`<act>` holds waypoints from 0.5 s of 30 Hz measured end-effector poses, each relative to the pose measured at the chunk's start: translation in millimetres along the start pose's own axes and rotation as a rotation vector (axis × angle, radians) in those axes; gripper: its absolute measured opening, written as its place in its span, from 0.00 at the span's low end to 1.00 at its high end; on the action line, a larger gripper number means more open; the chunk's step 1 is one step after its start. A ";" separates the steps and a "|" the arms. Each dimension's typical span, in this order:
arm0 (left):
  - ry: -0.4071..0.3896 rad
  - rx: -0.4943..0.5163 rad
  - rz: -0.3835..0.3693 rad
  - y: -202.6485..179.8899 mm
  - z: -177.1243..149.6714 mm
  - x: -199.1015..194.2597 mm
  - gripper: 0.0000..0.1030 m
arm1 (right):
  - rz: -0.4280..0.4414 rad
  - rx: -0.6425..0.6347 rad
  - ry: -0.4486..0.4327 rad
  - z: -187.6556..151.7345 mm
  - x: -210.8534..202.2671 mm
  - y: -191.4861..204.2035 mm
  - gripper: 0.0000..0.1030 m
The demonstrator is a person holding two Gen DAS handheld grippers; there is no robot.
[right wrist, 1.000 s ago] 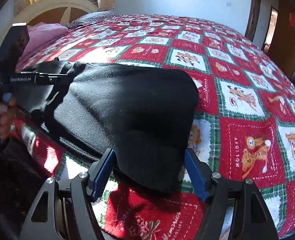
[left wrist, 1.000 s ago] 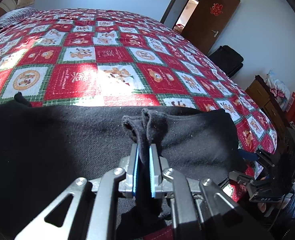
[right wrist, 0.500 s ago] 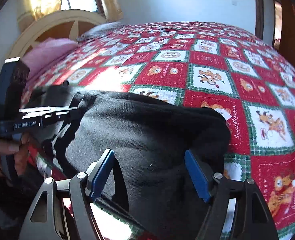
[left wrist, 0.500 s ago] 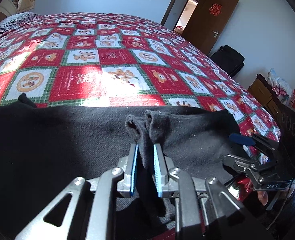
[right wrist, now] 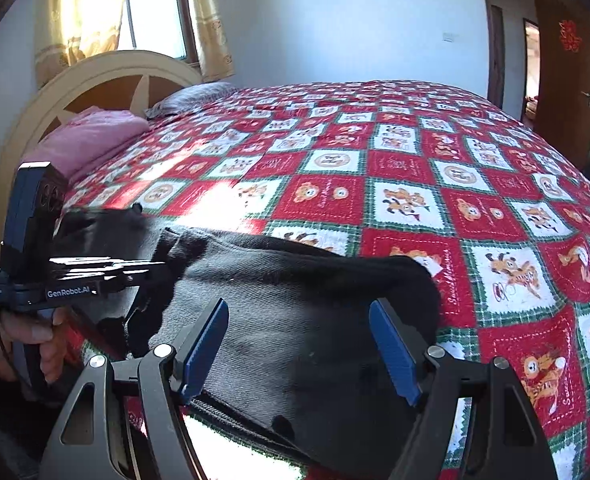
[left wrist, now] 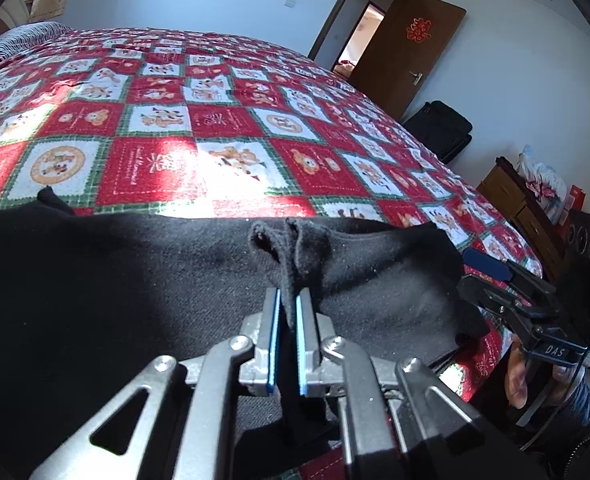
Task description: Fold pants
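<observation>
The bed [left wrist: 231, 120], under its red, white and green patchwork quilt [right wrist: 415, 184], carries everything here. It gives a broad, flat surface, which is presumably why the folding is being done on it.

The pants [left wrist: 135, 300] are black and lie along the bed's near edge, the side closest to the person. Part of the cloth seems to hang over that edge toward the floor, though shadow hides how much. They run lengthwise along the edge, so both grippers can reach them without leaning across the quilt. In the right wrist view their far border shows a soft, doubled fold line, which suggests at least one fold is already in.

The left gripper [left wrist: 287, 308] is clenched on a bunched ridge of the pants, and the fabric stands up in two small peaks just beyond the pads. Gathering several layers like this probably lets it carry a whole edge as one piece.

The right gripper [right wrist: 299, 340] is released, jaws wide apart, poised over the pants near their end toward the bed's foot. Its fingers straddle the cloth without pinching it. I judge it is lining up to take a matching hold, so that both ends can be lifted together and the fold lands square.
</observation>
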State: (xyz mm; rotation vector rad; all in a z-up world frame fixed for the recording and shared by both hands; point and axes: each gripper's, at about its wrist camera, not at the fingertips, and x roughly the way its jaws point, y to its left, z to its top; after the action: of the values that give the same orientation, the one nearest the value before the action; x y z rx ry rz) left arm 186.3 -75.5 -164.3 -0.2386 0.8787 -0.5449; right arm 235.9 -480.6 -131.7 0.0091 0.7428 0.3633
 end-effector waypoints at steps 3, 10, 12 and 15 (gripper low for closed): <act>-0.003 0.012 0.028 -1.9 0.9 -3.8 0.07 | 0.026 -0.011 0.012 -1.7 1.7 2.7 0.75; 0.027 0.032 0.072 1.1 -6.5 4.8 0.26 | -0.084 -0.191 0.152 -22.8 31.1 24.0 0.76; 0.014 0.050 0.115 1.5 -5.2 -2.9 0.42 | -0.048 -0.176 0.129 -18.9 23.6 27.2 0.76; -0.044 0.092 0.192 5.2 -5.1 -22.4 0.67 | -0.007 -0.172 0.097 -13.1 14.8 36.7 0.76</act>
State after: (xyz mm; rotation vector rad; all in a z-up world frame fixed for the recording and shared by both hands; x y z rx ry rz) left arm 172.6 -58.9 -154.8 -0.0810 0.8218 -0.3989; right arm 225.6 -442.9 -146.1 -0.1742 0.8050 0.4225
